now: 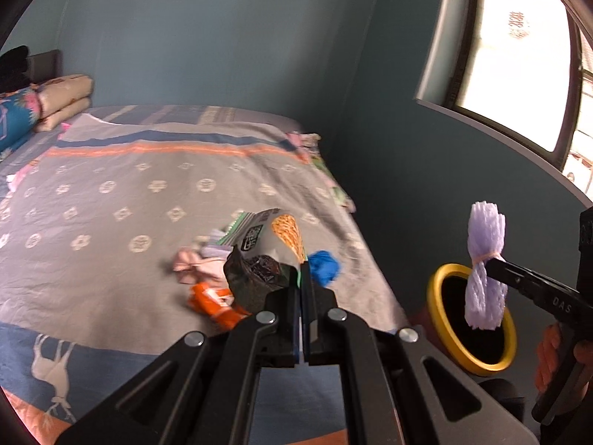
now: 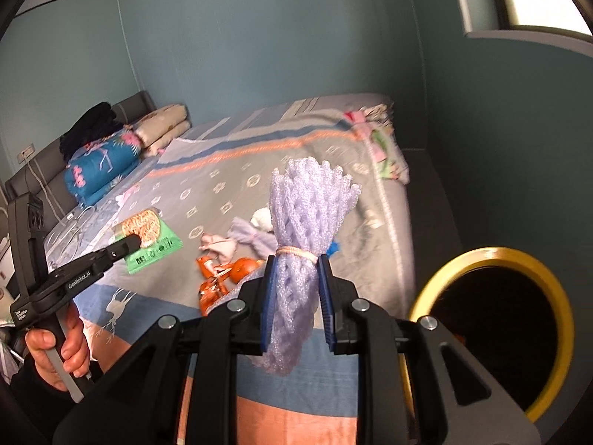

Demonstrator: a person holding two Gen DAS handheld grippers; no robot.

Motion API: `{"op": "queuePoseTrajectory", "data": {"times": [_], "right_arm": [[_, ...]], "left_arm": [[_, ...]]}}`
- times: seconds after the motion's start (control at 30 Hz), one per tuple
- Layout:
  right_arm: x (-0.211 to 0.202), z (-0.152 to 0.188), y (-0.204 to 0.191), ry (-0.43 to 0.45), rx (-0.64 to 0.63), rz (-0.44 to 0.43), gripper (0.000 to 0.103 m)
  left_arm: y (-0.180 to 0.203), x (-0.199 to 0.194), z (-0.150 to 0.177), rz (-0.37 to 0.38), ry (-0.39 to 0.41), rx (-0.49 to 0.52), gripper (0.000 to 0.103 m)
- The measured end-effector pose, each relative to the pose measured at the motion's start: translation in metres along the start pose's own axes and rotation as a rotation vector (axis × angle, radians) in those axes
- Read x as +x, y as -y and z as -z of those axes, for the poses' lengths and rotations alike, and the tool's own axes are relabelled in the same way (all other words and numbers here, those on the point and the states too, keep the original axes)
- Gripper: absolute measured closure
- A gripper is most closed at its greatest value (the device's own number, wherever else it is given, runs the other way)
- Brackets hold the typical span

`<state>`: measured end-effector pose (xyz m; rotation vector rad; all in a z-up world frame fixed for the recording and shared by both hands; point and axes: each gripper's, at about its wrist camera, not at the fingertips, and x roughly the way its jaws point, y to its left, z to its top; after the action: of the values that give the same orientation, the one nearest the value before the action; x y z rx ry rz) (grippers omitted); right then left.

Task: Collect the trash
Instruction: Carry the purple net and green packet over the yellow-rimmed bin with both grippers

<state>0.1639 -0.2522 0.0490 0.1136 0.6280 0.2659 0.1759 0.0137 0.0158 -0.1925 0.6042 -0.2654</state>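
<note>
- The right hand-held gripper (image 2: 295,296) is clamped on a bundle of pale lilac foam netting tied with a thin rubber band (image 2: 302,259); the bundle stands upright between the blue pads, sticking out above and below them.
- In the left wrist view that same lilac bundle (image 1: 485,267) hangs just above the mouth of the round black bin with a yellow rim (image 1: 470,319), which stands beside the bed's edge.
- The left hand-held gripper (image 1: 301,270) has its fingers pressed together on a crinkled snack packet, green and white with a noodle picture (image 1: 259,256) — the packet is lifted off the bedding and rises ahead of the fingertips.
- More litter lies on the bed near both grippers: a crumpled orange wrapper (image 1: 215,304), a blue scrunched scrap (image 1: 324,265), and pinkish paper scraps (image 1: 192,263).
- The surface is a bed with a grey patterned blanket (image 1: 129,193) — orange and blue stripes, a white deer motif at the near end.
- Folded bedding, blue floral and beige (image 2: 122,152), is stacked at the headboard.
- The walls are teal (image 1: 207,37); a bright window (image 1: 519,66) sits high on the right.
</note>
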Motion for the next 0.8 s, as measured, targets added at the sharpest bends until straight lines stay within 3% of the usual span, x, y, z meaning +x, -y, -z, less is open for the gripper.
{"op": "queuePoseTrajectory", "data": {"times": [0.47, 0.8], "right_arm": [[-0.059, 0.001, 0.084, 0.064, 0.118, 0.129, 0.082], [-0.072, 0.009, 0.136, 0.072, 0.186, 0.194, 0.082]], "left_arm": [[0.091, 0.033, -0.006, 0.155, -0.061, 0.083, 0.102], [0.155, 0.061, -0.002, 0.241, -0.105, 0.148, 0.102]]}}
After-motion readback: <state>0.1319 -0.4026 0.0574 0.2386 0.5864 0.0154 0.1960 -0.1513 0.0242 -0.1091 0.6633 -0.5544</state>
